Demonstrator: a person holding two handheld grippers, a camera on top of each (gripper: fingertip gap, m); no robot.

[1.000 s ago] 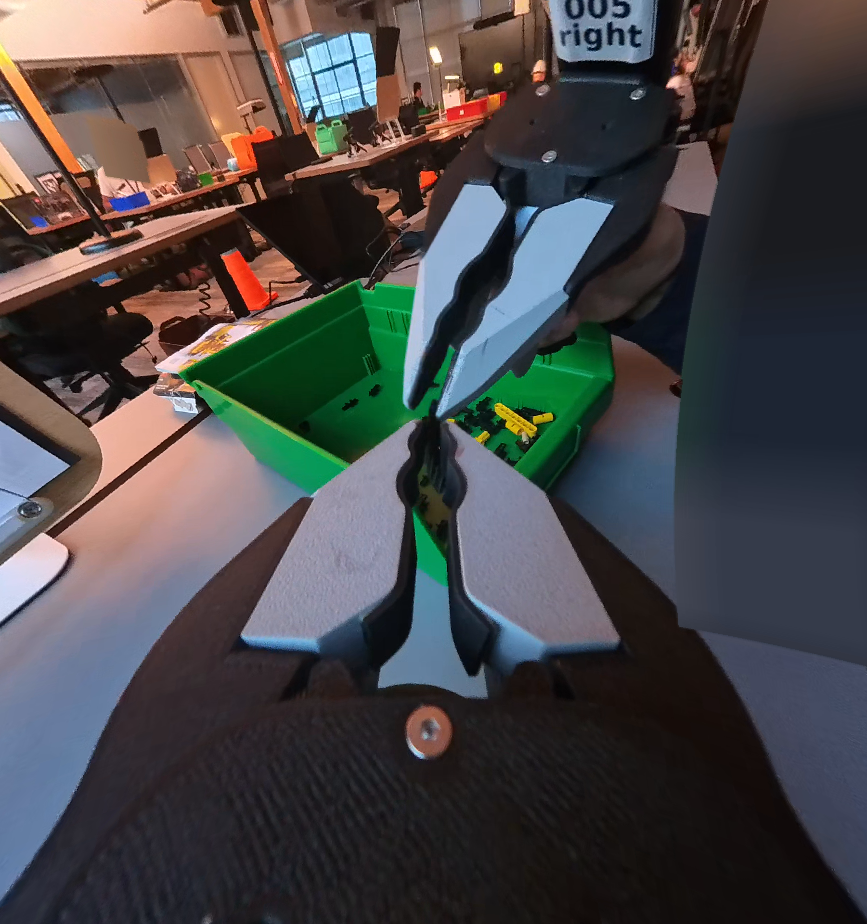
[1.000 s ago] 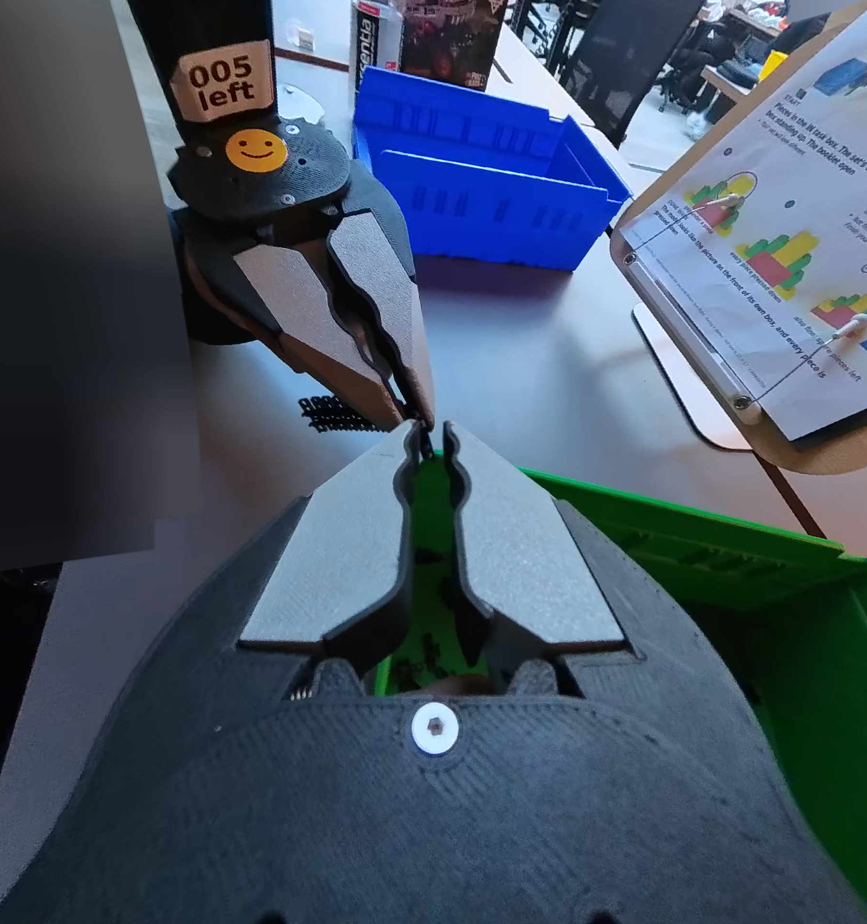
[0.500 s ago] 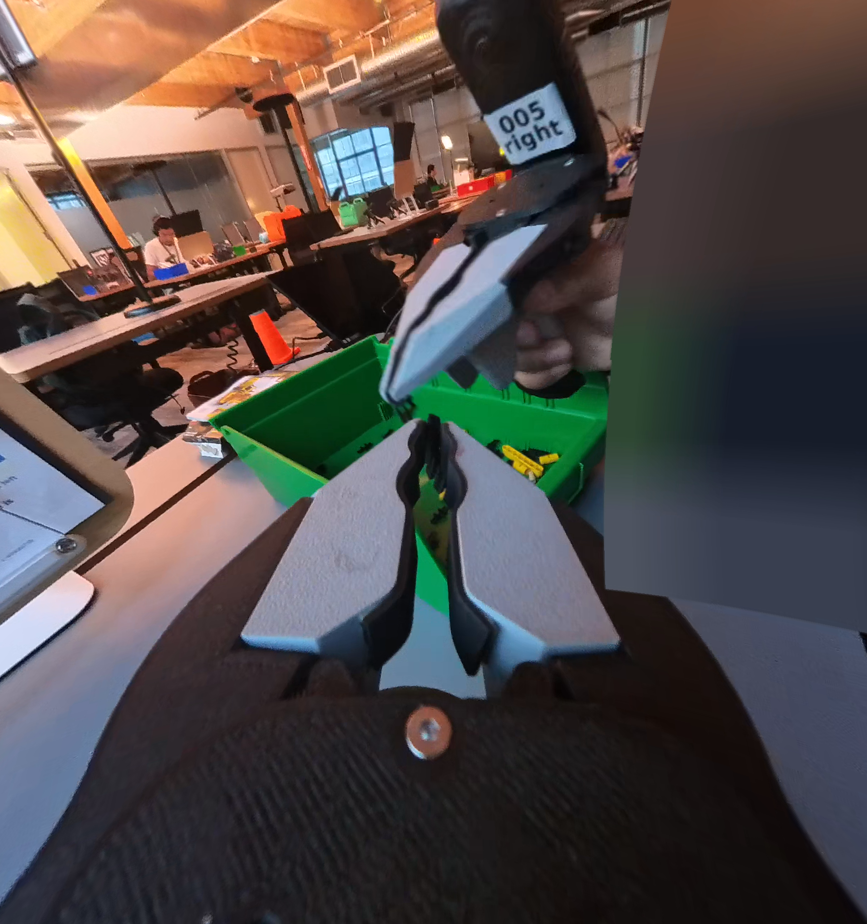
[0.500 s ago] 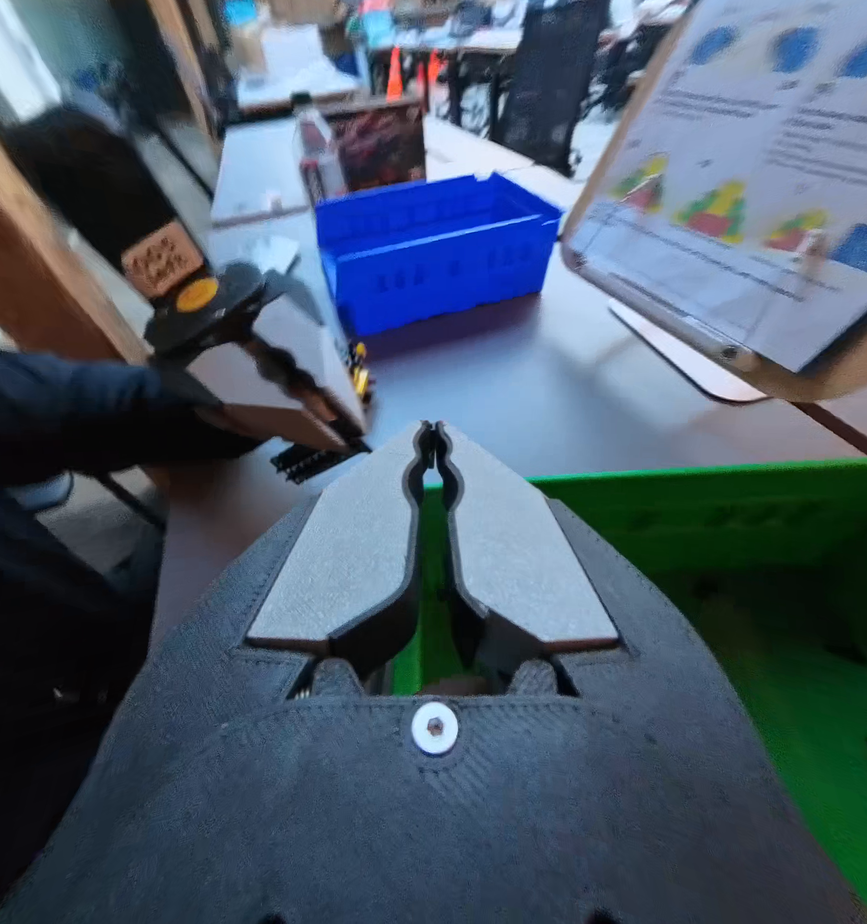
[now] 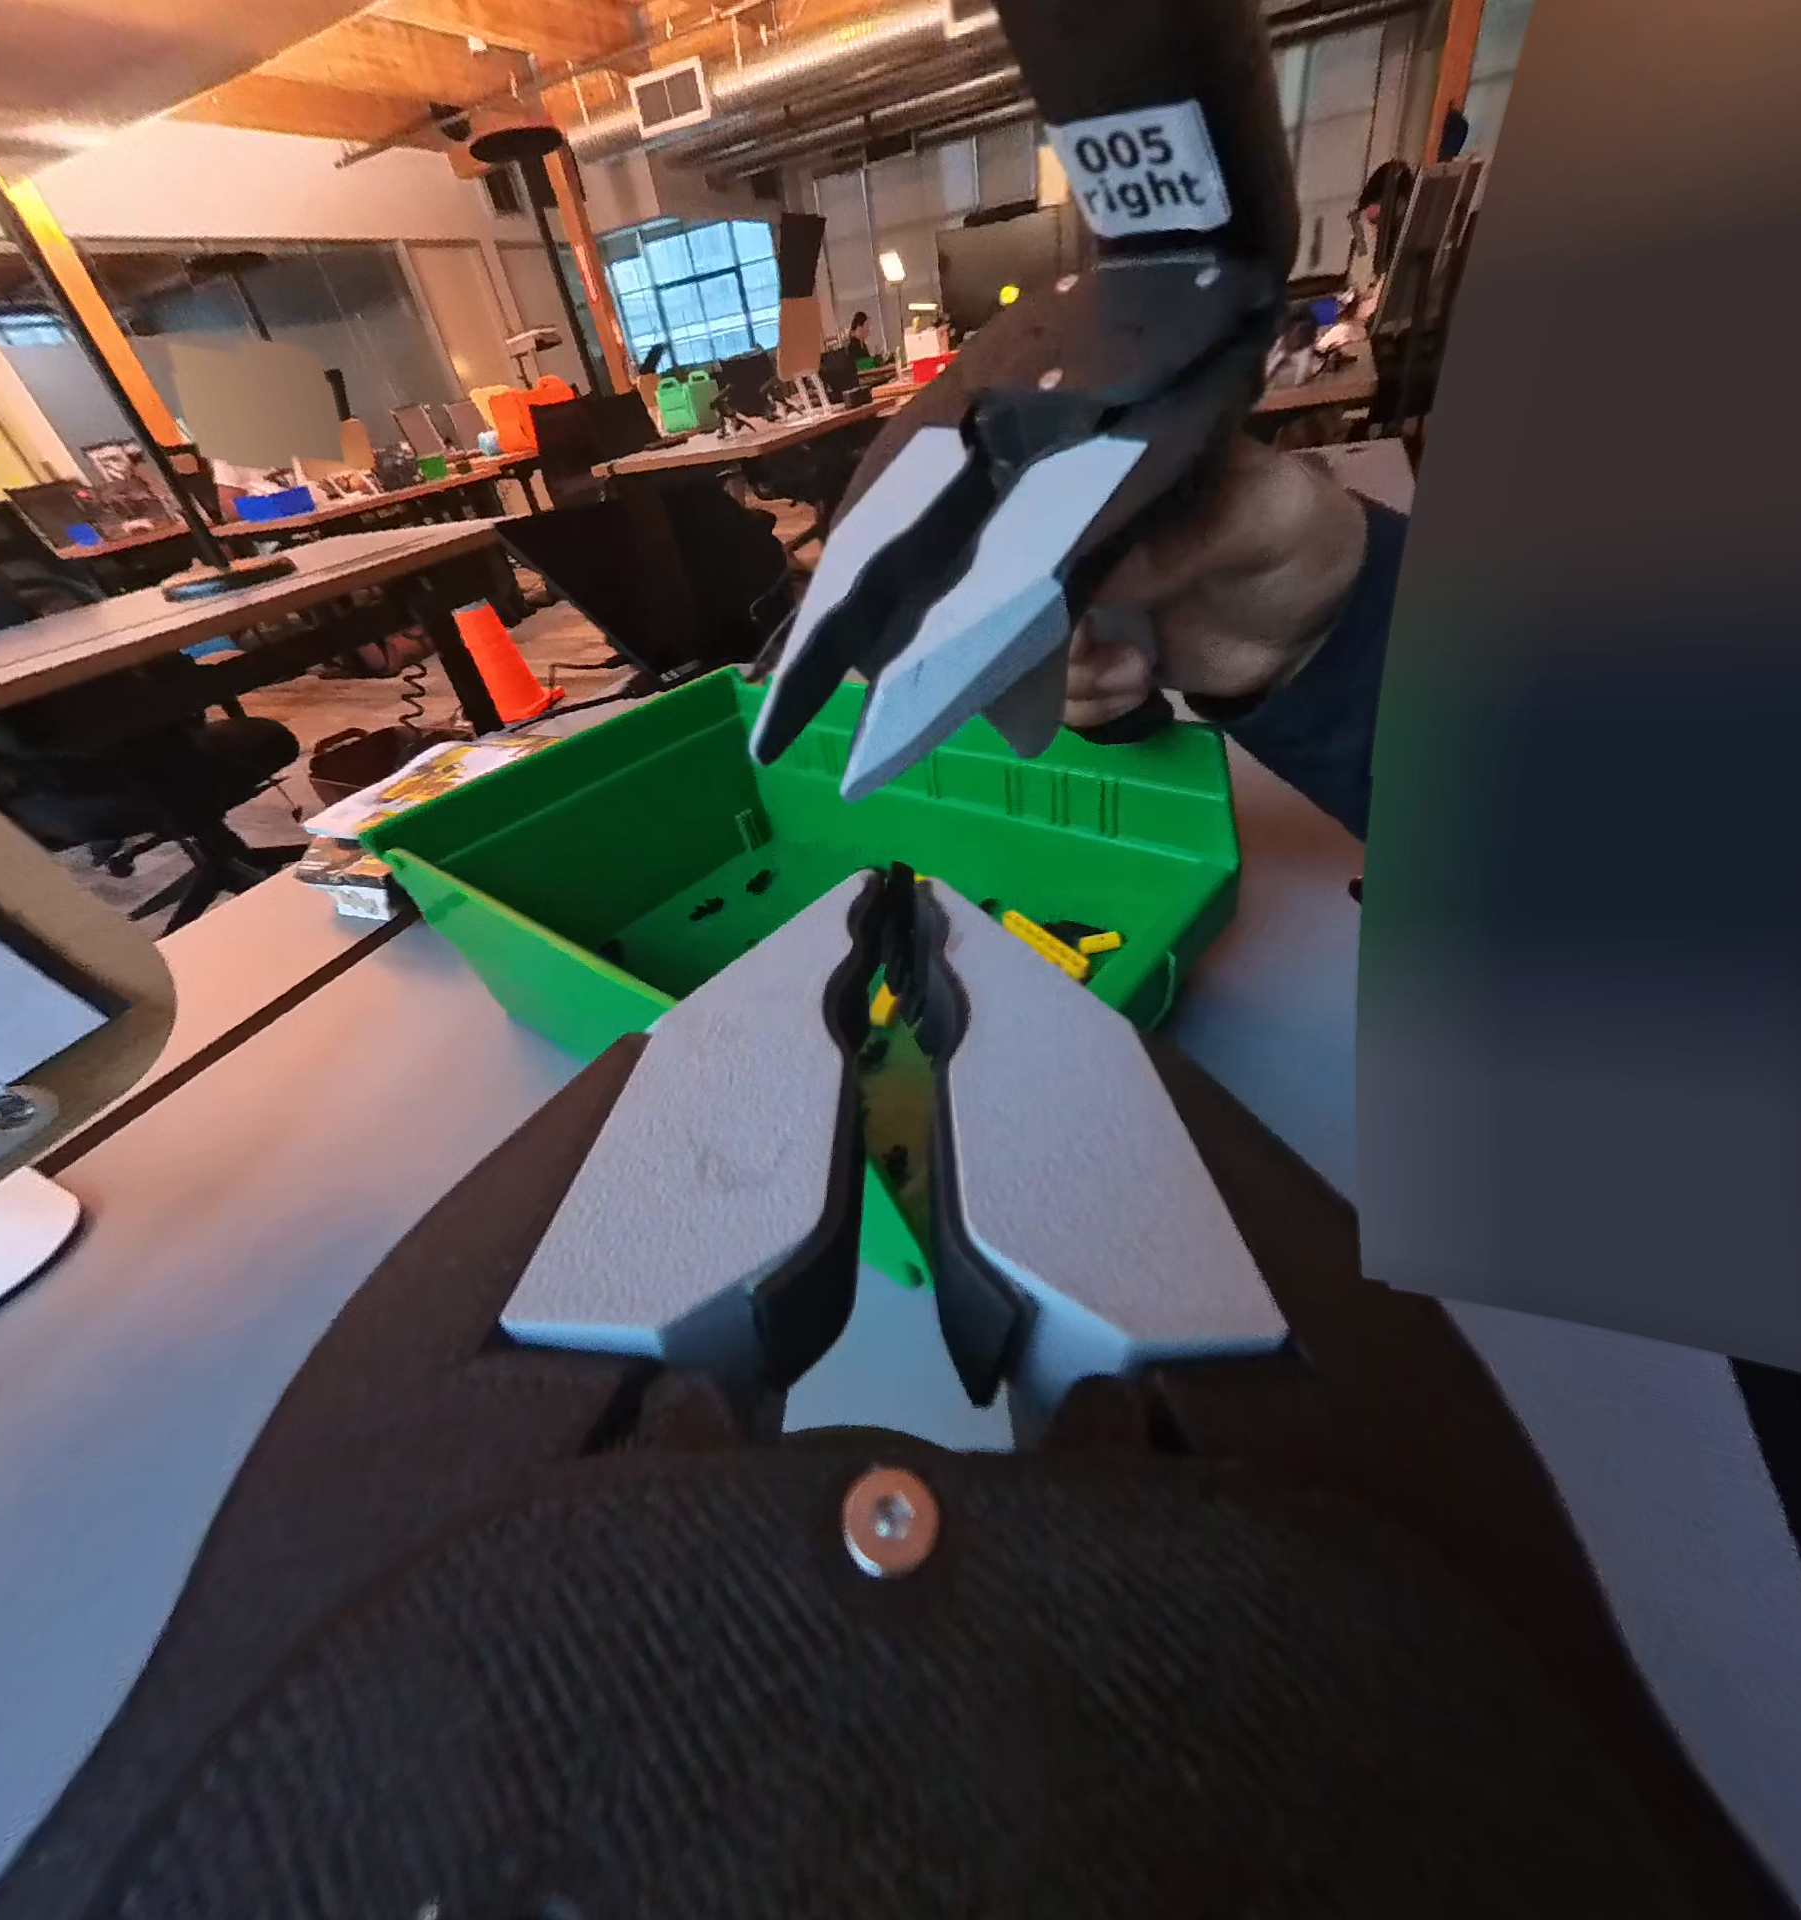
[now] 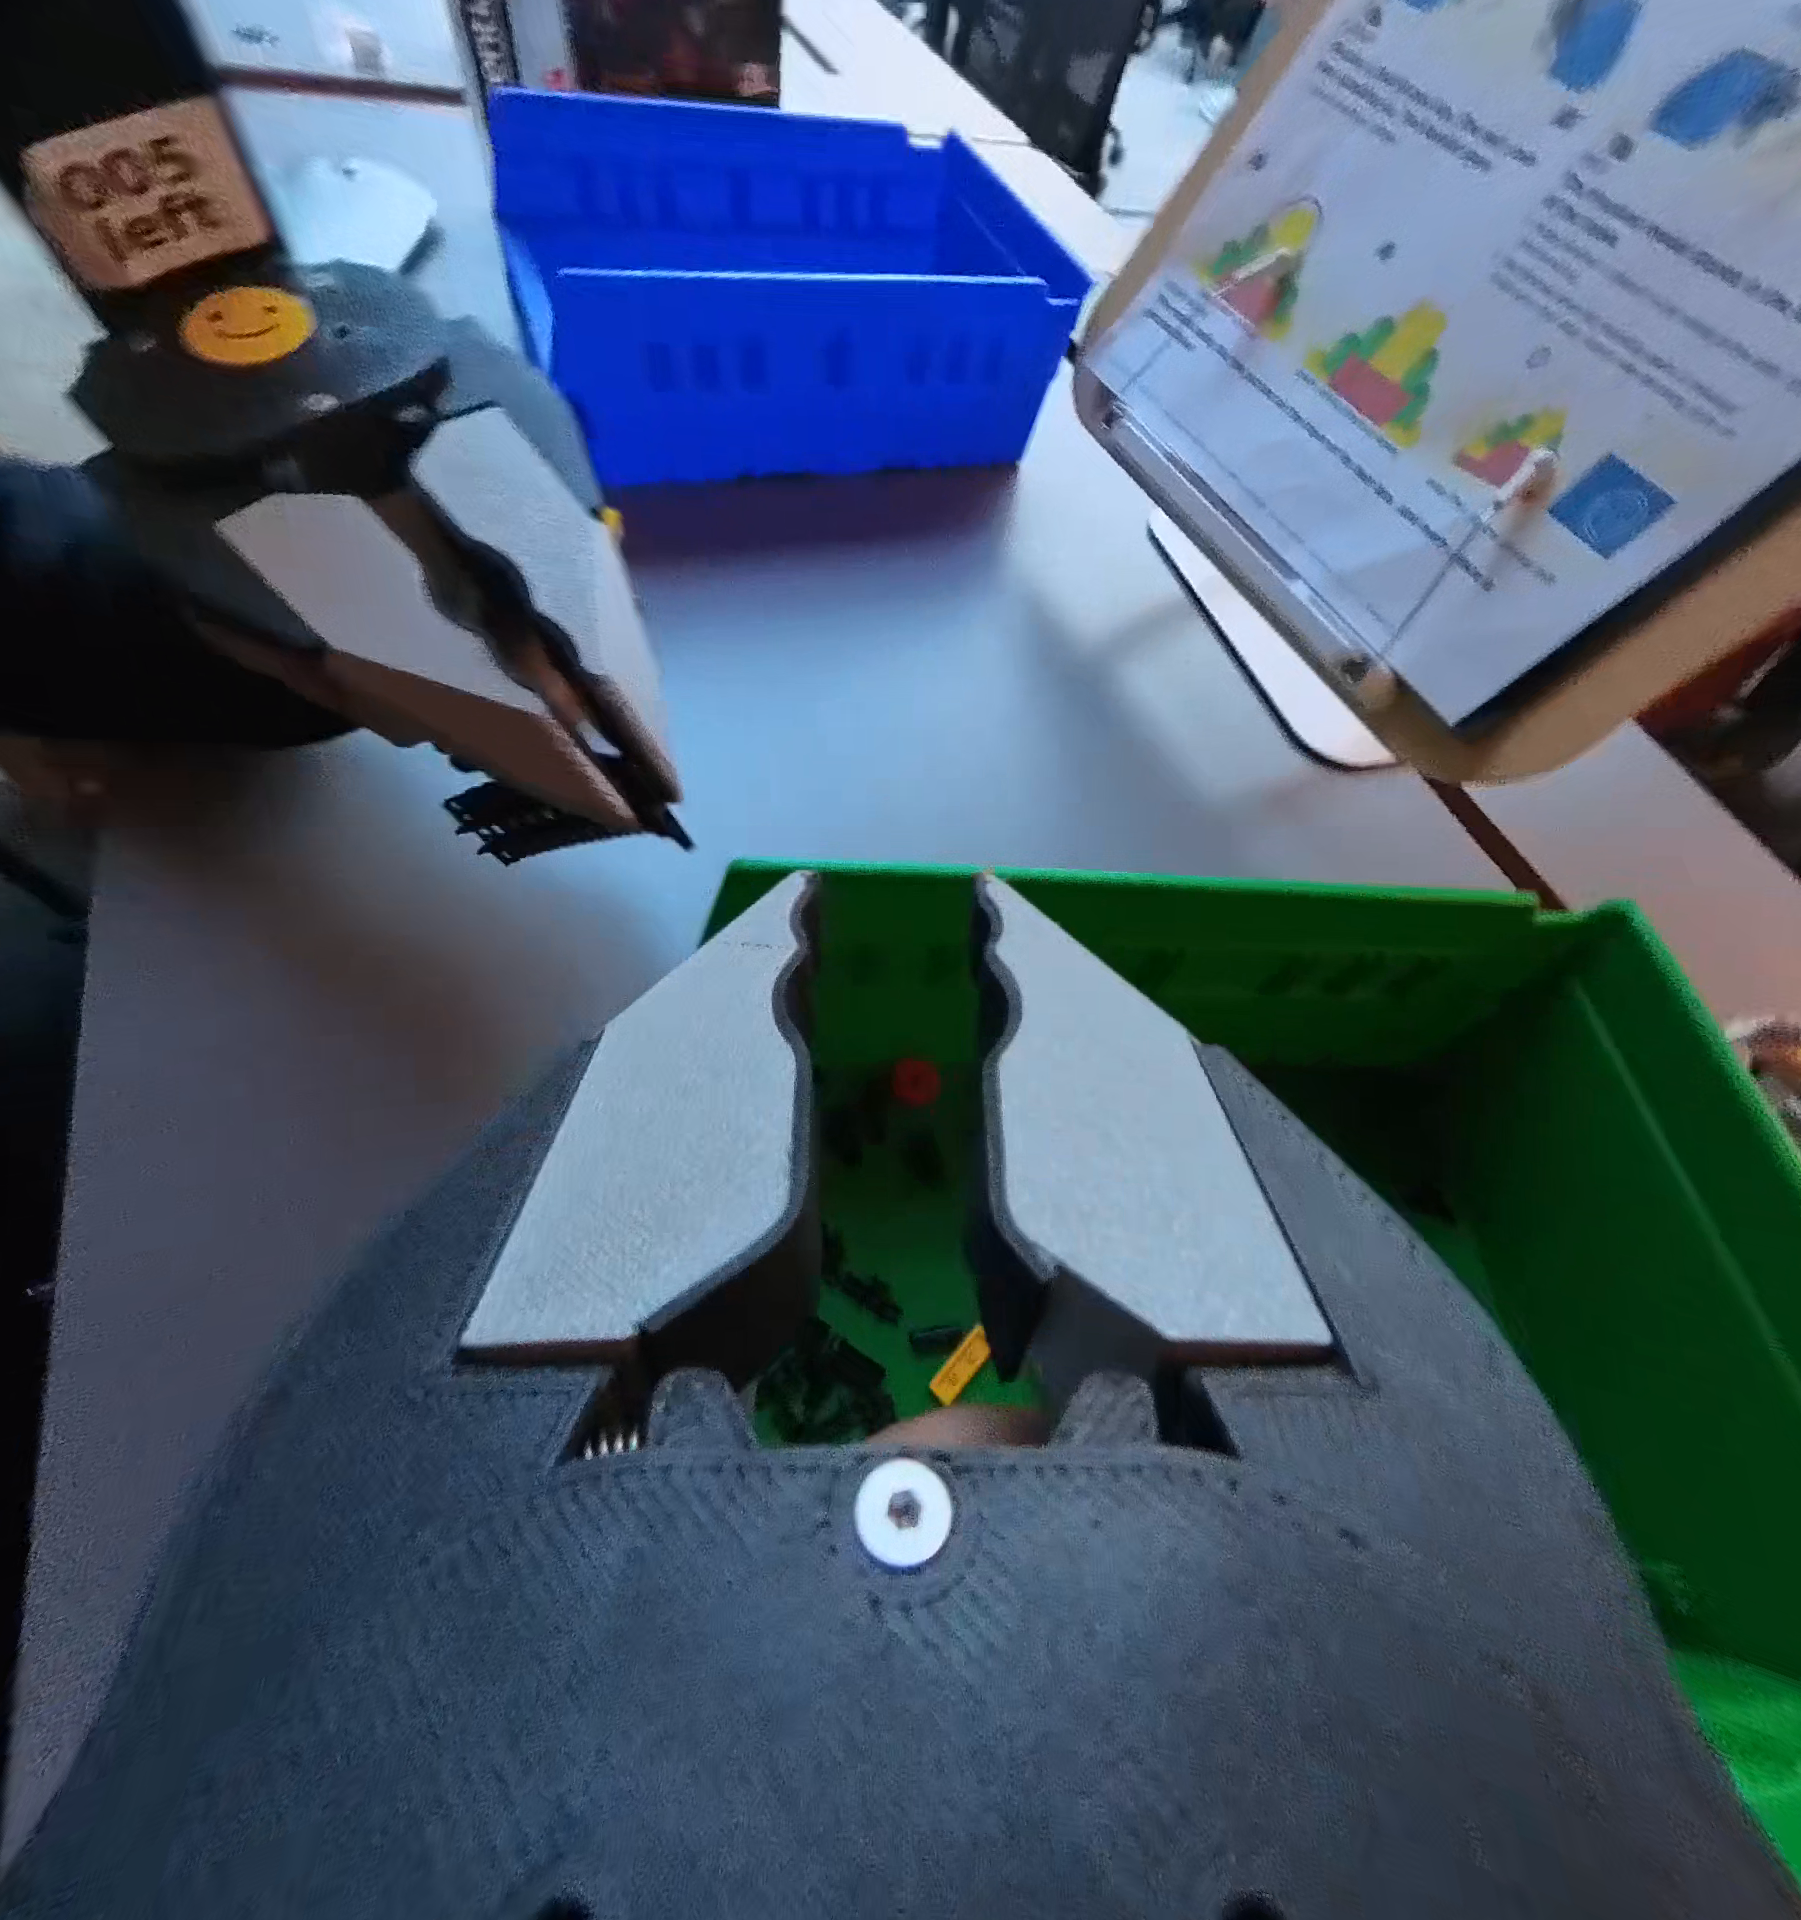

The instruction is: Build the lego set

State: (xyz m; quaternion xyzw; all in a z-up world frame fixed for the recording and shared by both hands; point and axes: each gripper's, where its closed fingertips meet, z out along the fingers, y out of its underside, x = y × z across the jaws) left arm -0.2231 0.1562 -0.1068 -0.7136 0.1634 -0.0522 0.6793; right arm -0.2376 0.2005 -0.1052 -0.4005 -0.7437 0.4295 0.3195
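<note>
My left gripper (image 5: pixel 901 894) is shut on a black lego piece (image 5: pixel 901 940) held at its tips, just short of the green bin (image 5: pixel 563 935). In the right wrist view the left gripper (image 6: pixel 667 821) hovers over the grey table (image 6: pixel 875 675), and the black piece (image 6: pixel 522 821) sticks out sideways from its tips. My right gripper (image 6: pixel 896 894) is open and empty above the green bin (image 6: pixel 1291 935), pointing down into it. It also shows in the left wrist view (image 5: pixel 813 769), raised above the bin. Loose black pieces, a red round piece (image 6: pixel 915 1081) and a yellow piece (image 6: pixel 958 1361) lie in the bin.
A blue bin (image 6: pixel 771 312) stands at the back of the table. An instruction board on a stand (image 6: pixel 1498 364) is to the right of it and shows at the left in the left wrist view (image 5: pixel 34 1039). A booklet (image 5: pixel 408 790) lies behind the green bin. About 5 cm separates my left fingertips from my right.
The two grippers met tip to tip, then drew apart. My right gripper has opened and swung over the green bin. My left gripper stays shut on the black piece.
</note>
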